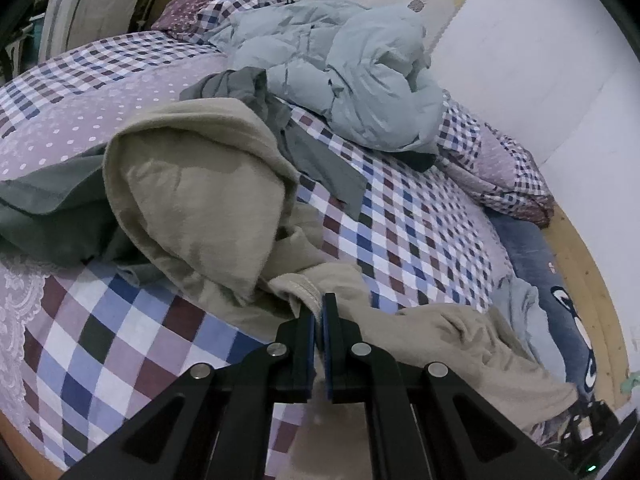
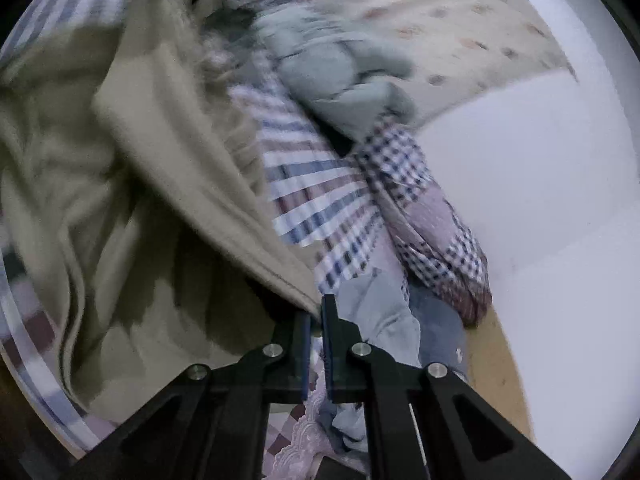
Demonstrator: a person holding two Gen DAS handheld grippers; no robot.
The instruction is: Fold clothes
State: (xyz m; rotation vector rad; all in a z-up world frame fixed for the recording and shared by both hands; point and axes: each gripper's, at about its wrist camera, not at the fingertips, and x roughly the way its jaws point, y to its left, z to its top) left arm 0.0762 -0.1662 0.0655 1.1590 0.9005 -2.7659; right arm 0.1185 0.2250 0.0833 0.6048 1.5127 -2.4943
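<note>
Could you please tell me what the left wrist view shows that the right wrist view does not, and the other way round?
Only the left wrist view shows the left gripper shut on a hem of the beige garment, plus a grey garment lying behind it. Only the right wrist view shows the right gripper shut on a beige edge that stretches away up-left, blurred. Both show the beige garment, the pale blue jacket and the checked bedspread.
</note>
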